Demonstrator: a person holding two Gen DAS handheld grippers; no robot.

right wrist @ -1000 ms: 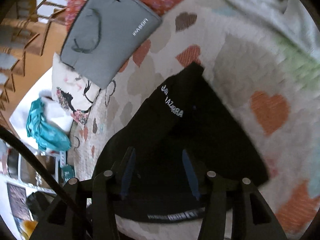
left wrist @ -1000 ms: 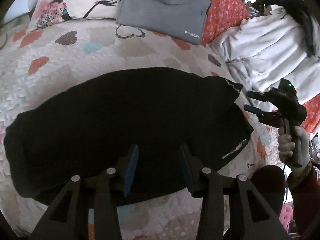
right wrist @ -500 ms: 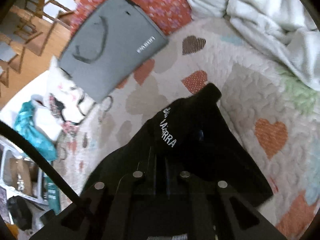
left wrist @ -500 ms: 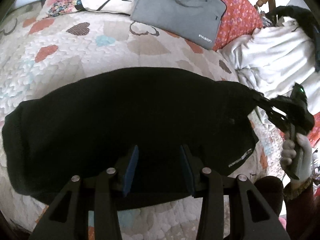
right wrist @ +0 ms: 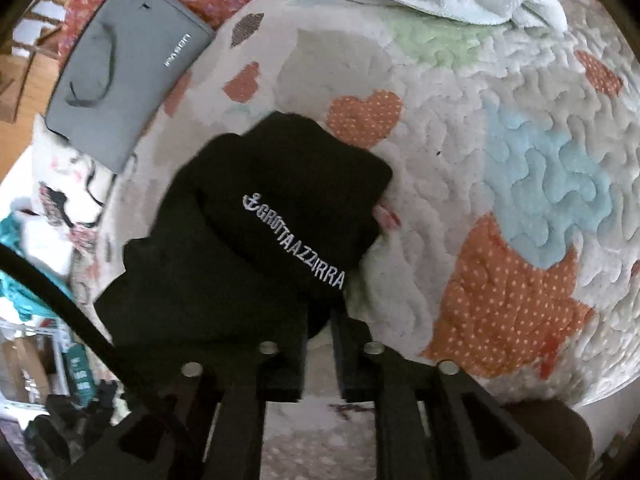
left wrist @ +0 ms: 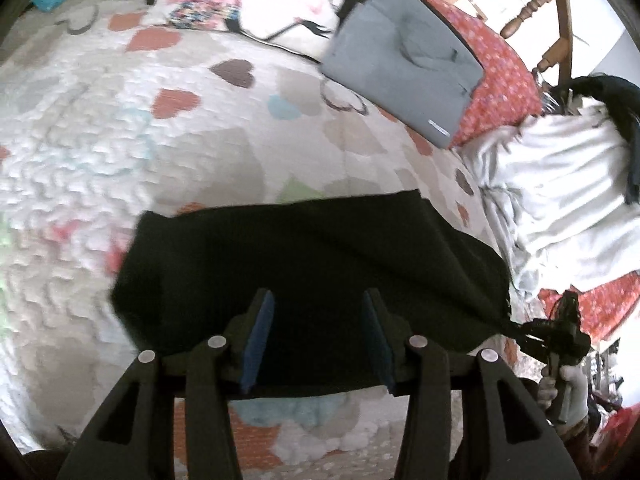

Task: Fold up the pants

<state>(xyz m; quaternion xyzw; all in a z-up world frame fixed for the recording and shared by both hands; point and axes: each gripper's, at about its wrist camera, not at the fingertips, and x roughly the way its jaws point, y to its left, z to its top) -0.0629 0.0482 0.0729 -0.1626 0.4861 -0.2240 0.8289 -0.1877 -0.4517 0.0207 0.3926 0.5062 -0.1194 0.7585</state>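
partly bunched pants [right wrist: 280,240] hide right tool [right wrist: 318,332] tips.

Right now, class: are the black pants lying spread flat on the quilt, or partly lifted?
Partly lifted. The right gripper is shut on one end of the black pants, pulling it off the quilt; the rest drapes down.

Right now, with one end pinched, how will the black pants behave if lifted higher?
Probably floppy: the black pants already drape and crease toward the right gripper, shut on one end. Likely light, since that single pinch raises them. The free end would probably drag on the quilt.
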